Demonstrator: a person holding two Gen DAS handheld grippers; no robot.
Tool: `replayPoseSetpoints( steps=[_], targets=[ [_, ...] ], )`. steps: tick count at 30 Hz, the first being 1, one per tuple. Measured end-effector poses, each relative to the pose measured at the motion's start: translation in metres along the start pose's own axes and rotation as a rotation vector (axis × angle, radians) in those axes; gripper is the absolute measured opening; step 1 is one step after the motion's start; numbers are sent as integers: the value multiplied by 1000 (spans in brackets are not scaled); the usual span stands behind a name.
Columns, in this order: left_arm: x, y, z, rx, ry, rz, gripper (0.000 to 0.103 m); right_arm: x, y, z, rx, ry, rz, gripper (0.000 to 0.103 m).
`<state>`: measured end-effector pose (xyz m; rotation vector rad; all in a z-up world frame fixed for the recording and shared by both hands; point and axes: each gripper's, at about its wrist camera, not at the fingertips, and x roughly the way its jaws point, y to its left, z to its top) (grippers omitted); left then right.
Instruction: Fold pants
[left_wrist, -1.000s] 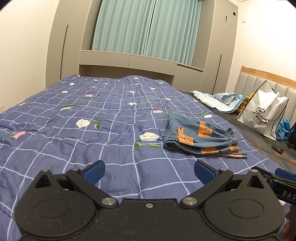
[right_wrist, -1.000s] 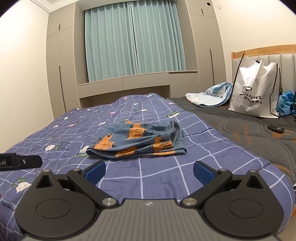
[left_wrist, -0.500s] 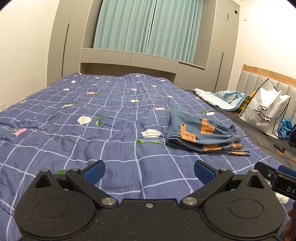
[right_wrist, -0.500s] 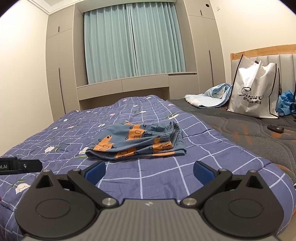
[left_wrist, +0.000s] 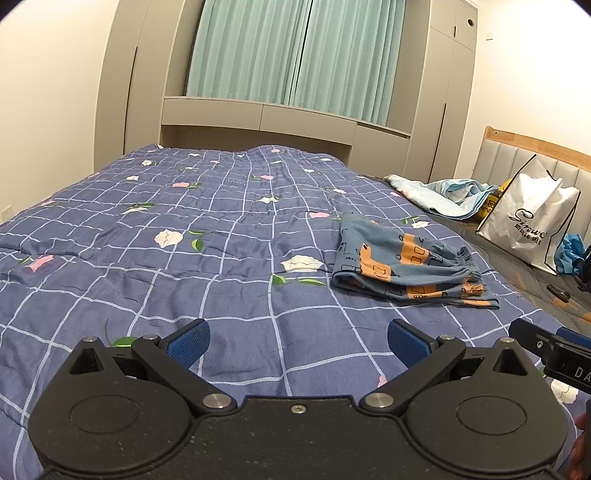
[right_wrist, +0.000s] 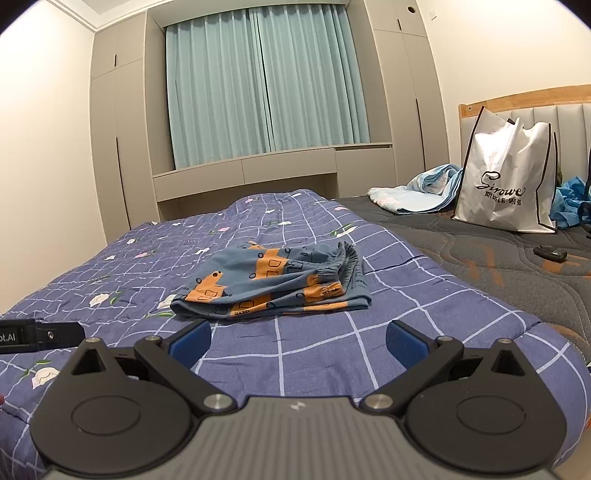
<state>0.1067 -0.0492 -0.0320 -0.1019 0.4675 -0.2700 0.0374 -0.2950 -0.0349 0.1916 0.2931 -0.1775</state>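
My left gripper (left_wrist: 297, 343) hovers low over the blue checked quilt with a flower print (left_wrist: 147, 258), its blue-padded fingers (left_wrist: 188, 341) spread wide apart and holding nothing. Ahead and to its right, the blue pants with an orange block pattern (left_wrist: 402, 269) lie folded in a compact bundle on the quilt, waistband turned toward the right, well clear of both tools. My right gripper (right_wrist: 297, 343) hangs just short of the pants (right_wrist: 273, 282), fingers likewise parted and empty, with the bundle nearly centred between them in its view. Farther right, on the dark grey mattress (right_wrist: 480, 254), a crumpled light blue blanket (right_wrist: 417, 195) rests beside a white shopping bag with black lettering (right_wrist: 506, 184), which stands upright against the padded headboard (right_wrist: 569, 122)
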Motion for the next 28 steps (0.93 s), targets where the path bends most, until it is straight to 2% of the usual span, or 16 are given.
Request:
replayPoseSetpoints(
  steps=[7,28],
  targets=[
    [-2,-1,-3,5,-8,26,102,0,0,0,1,0,1,103],
    [-4,-2,-1,1,-14,25,102,0,1,-1,3,3,2,103]
  ],
)
